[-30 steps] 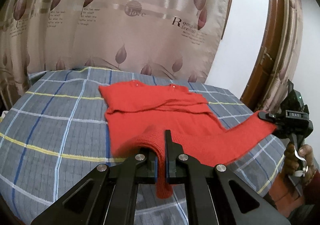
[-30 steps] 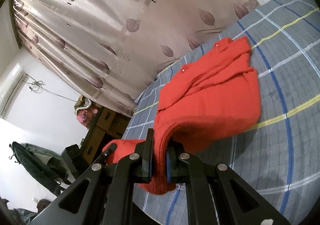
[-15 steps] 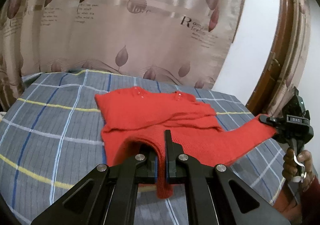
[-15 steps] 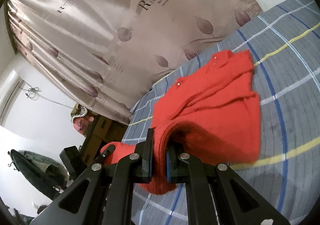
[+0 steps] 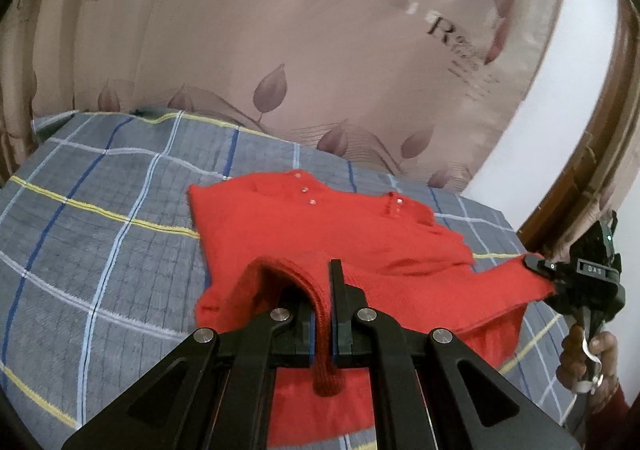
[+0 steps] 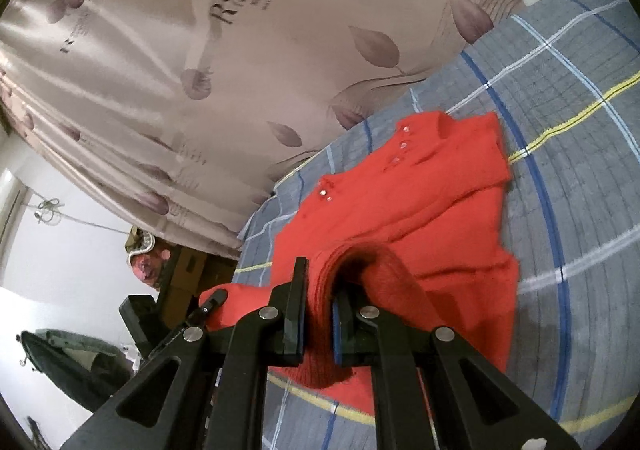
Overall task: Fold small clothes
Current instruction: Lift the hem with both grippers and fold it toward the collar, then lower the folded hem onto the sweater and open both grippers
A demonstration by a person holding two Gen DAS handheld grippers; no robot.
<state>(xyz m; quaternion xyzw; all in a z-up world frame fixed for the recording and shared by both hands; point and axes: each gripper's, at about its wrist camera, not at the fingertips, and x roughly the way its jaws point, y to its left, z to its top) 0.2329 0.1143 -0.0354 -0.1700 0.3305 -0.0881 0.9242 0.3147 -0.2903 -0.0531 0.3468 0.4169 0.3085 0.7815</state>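
A: What does the left wrist view give that the right one lacks?

B: The person's hand at far right, under the right hand-held gripper. That hand-held gripper is clamped on one hem corner of the red sweater.

A: And the right wrist view?

B: At far left, a dark bag beyond the bed, and the left hand-held gripper from outside.

A: Where is the sweater?

B: Collar end on the plaid bed by the curtain; hem lifted. The left hand-held gripper pinches the ribbed edge, the right hand-held gripper likewise, a fold arching beside each.
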